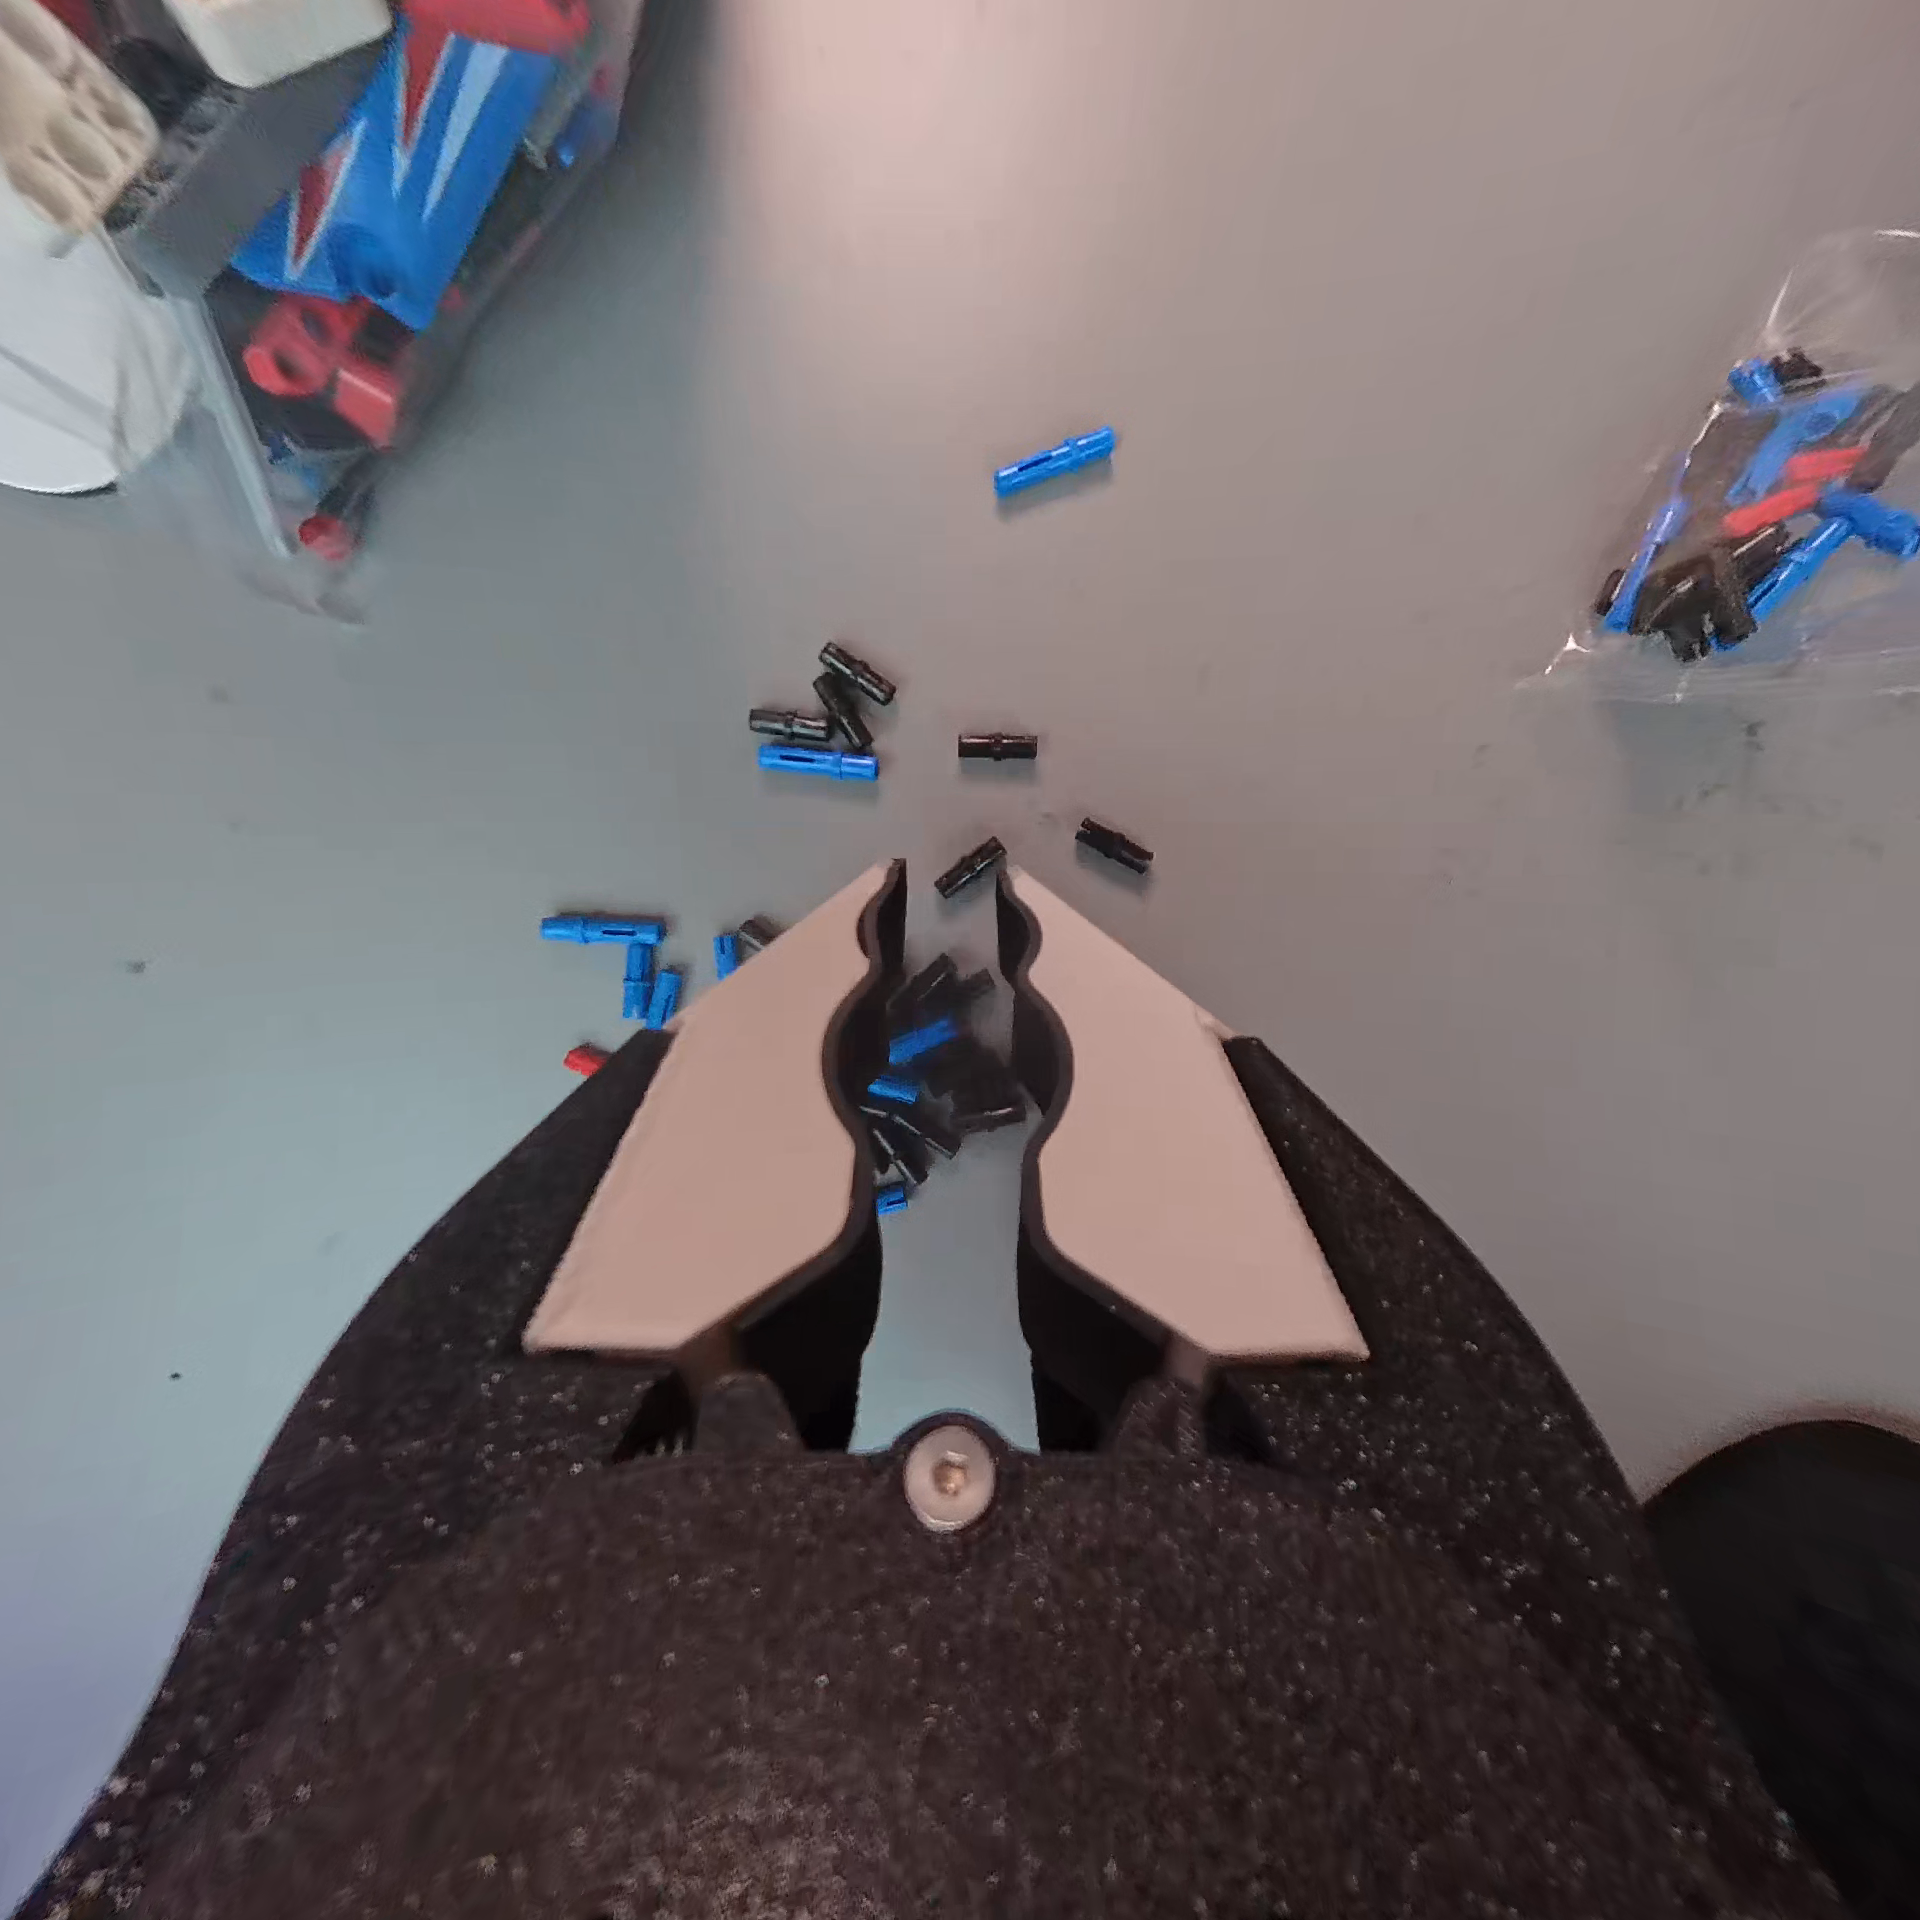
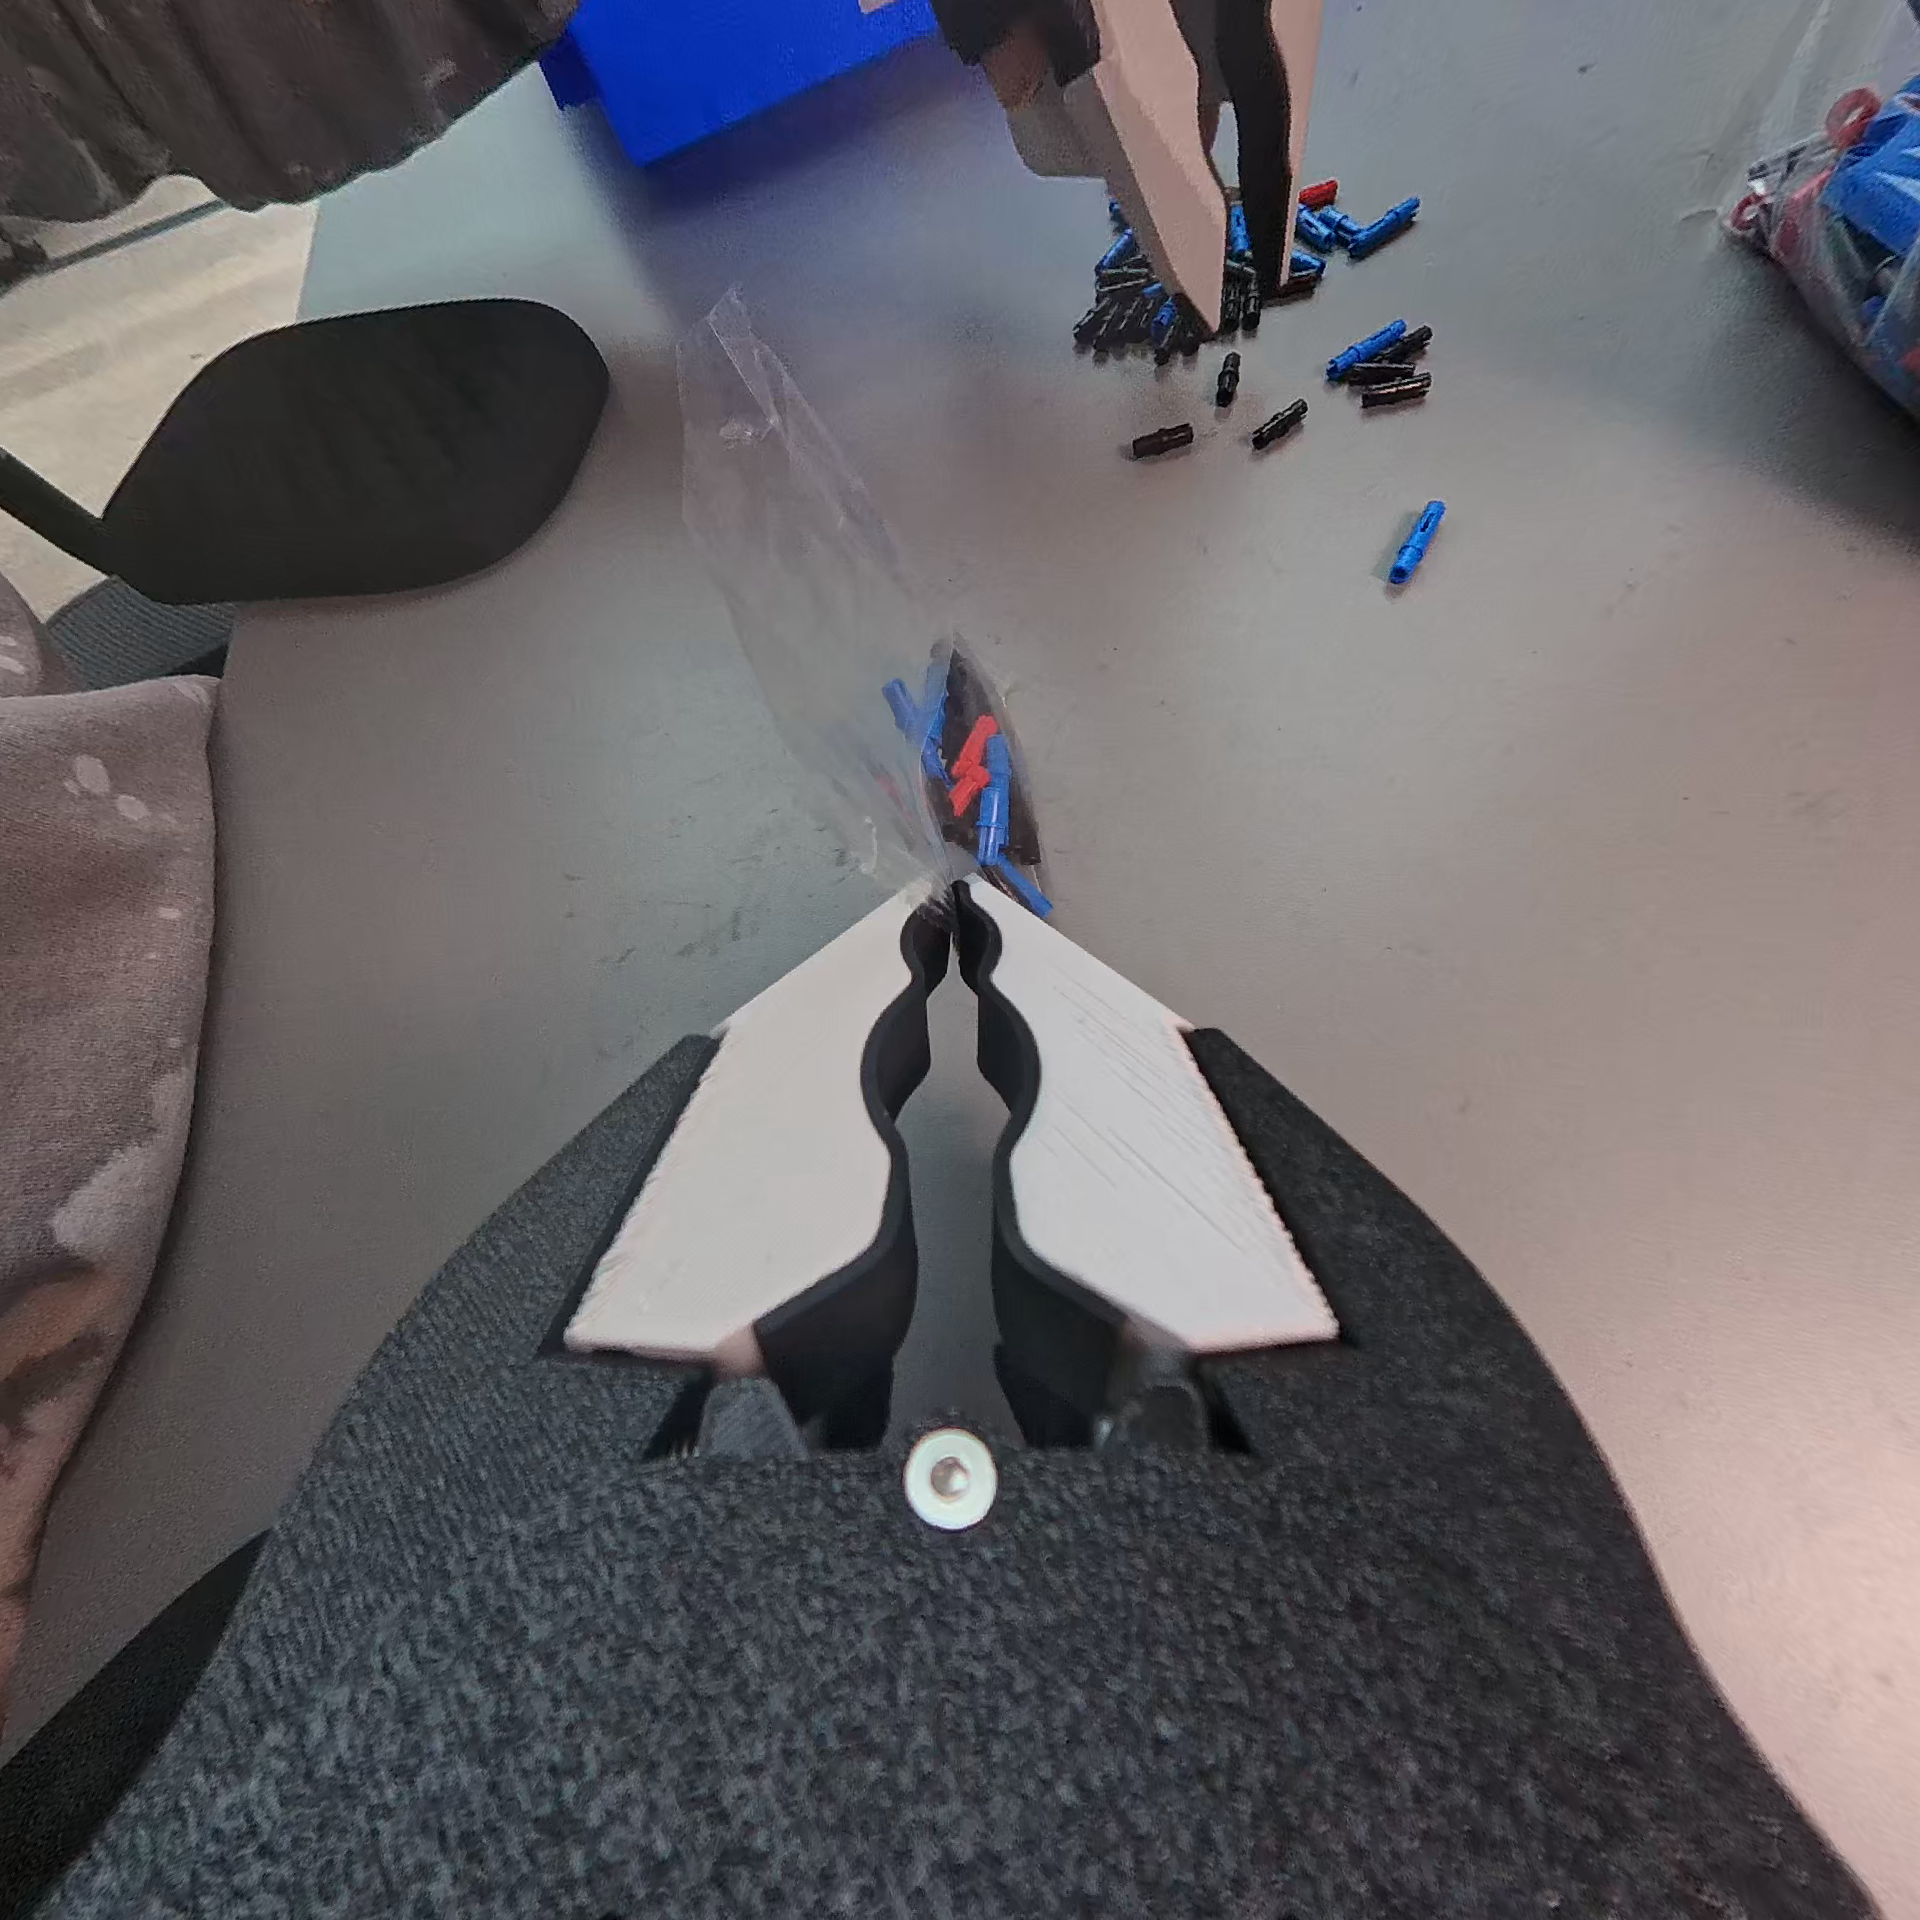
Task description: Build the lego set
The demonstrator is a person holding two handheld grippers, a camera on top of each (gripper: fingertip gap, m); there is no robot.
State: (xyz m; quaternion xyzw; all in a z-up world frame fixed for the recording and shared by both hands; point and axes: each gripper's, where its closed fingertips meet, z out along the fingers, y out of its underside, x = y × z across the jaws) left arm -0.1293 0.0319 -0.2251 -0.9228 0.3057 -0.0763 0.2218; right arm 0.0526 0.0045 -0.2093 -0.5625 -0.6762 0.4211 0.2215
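Loose black and blue Lego pins (image 1: pixel 925 1081) lie in a pile on the grey table (image 1: pixel 1351 935). My left gripper (image 1: pixel 951 878) is open and lowered over the pile, with pins between its fingers and one black pin (image 1: pixel 969 868) lying at the tips. It also shows in the right wrist view (image 2: pixel 1247 296), standing in the pile (image 2: pixel 1143 301). My right gripper (image 2: pixel 954 904) is shut on the corner of a small clear bag (image 2: pixel 810 540) holding blue, red and black pieces (image 2: pixel 977 779). The bag also shows in the left wrist view (image 1: pixel 1766 520).
A large clear bag of blue, red and black parts (image 1: pixel 395 260) lies at the far left, also seen in the right wrist view (image 2: pixel 1849 208). A single blue pin (image 1: pixel 1055 460) lies apart. A blue bin (image 2: pixel 727 73) and a black chair (image 2: pixel 343 447) sit beyond the table edge. The gap from one gripper's tips to the other's is roughly 20 cm.
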